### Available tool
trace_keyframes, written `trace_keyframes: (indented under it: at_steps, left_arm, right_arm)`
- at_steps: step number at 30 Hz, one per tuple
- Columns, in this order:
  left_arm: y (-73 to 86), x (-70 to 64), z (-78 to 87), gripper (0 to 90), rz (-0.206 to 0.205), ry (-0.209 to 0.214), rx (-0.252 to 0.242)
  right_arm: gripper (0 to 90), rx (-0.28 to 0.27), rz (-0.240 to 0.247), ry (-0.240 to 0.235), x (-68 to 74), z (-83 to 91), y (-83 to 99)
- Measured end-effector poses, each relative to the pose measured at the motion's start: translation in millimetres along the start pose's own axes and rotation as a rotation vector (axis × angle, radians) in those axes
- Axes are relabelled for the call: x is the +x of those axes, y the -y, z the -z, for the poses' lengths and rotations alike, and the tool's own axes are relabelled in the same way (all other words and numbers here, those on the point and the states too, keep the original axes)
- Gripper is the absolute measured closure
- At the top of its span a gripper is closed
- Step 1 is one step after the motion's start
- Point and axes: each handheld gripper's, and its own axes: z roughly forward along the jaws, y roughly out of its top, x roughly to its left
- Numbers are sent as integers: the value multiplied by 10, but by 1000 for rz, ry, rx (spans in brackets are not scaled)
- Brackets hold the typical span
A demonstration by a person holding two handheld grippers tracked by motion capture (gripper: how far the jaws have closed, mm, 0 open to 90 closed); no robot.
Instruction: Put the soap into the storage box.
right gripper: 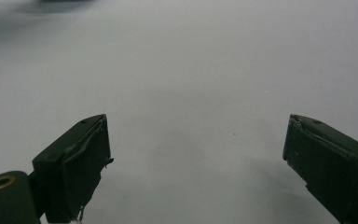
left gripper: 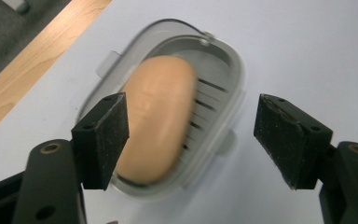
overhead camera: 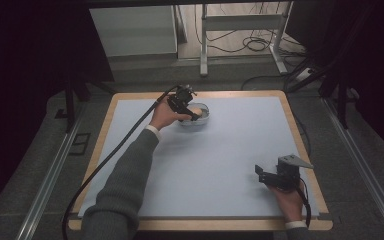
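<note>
A peach-coloured bar of soap (left gripper: 156,116) lies in a clear plastic soap dish (left gripper: 226,81) with a slotted floor. In the high view the dish (overhead camera: 203,119) sits at the far middle of the pale blue mat. My left gripper (overhead camera: 192,114) hovers just over it, open, its pads (left gripper: 107,135) spread wider than the soap and touching nothing. My right gripper (overhead camera: 261,175) rests low near the mat's front right corner, open and empty, with bare mat between its pads (right gripper: 81,158).
The pale blue mat (overhead camera: 230,150) covers a wood-edged table (overhead camera: 300,130). Beyond the far edge stand metal desk legs (overhead camera: 203,45) and loose cables (overhead camera: 255,42) on the floor. A black cable (overhead camera: 105,160) trails from my left gripper across the mat's left side.
</note>
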Motion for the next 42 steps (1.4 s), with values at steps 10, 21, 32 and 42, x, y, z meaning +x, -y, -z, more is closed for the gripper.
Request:
trace_keyframes:
  at_steps: [10,21,32,42]
  left_arm:
    - [177,-201,290,244,-24,-5,-25]
    - [535,-415,473,221,-31,-15,-41]
    - [1085,-558,608,205,41,-8,-77]
    - [1632,-688,710,204,97,-14,-138]
  right_arm:
    - [73,3,4,5,6,-6,-1]
    - [73,3,8,11,11,-5,-1]
    - [73,1,8,10,11,-3,0]
    - [73,4,14,18,20,-5,0]
